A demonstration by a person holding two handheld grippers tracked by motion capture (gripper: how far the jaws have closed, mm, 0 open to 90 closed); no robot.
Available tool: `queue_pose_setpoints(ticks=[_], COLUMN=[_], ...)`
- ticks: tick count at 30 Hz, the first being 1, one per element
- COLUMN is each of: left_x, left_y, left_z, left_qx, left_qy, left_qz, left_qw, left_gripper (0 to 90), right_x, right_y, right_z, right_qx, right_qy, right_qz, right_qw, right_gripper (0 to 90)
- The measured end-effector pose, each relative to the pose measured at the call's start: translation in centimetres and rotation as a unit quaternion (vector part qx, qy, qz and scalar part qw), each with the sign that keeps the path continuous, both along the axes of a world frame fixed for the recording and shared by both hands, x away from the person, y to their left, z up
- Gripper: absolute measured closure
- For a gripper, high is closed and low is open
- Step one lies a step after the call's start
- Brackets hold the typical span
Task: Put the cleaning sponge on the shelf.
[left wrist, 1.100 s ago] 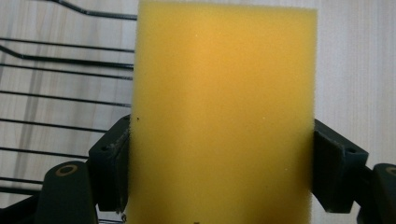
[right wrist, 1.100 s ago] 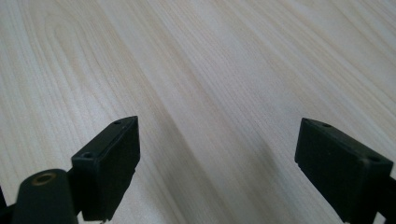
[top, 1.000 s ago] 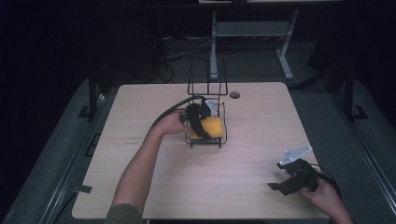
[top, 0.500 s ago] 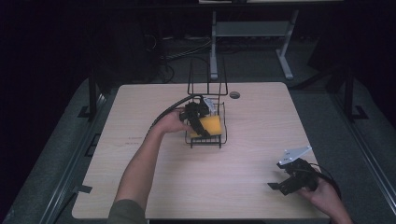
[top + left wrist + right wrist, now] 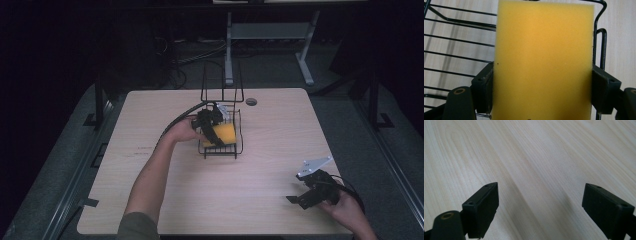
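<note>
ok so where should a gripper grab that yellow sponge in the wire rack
Across its two long side edges, coming from above. The yellow sponge is a flat slab narrow enough for the left gripper to span, and the wire rack blocks the sides.

The high view looks forward and down on the whole table (image 5: 260,200) from the person's side. The left gripper view sits close along its jaws, facing the yellow sponge (image 5: 542,62) and wire rack (image 5: 459,37). The right gripper view skims the table closely.
</note>
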State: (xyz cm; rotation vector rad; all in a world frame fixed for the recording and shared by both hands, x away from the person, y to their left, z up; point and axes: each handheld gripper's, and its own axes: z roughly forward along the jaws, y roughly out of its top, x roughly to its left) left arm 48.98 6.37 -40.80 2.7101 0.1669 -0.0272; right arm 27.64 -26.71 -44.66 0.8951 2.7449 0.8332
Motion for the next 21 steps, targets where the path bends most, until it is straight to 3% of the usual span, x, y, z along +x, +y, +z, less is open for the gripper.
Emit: queue_pose_setpoints(ticks=[14,21], left_x=[-0.11,-0.26], left_y=[-0.02,0.22], left_z=[0.03,0.62], left_qx=[0.004,-0.005], left_qy=[-0.002,-0.005], left_qz=[0.004,0.000], left_qw=[1.0000,1.0000], left_gripper=[19.5,20.0], right_x=[-0.10,-0.02], right_y=[0.28,0.44], right_z=[0.03,-0.01], right_qx=[-0.001,-0.004], right_qy=[0.002,-0.001], right_qz=[-0.001,0.005], right_qw=[1.0000,1.0000], right_gripper=[13.6,13.6])
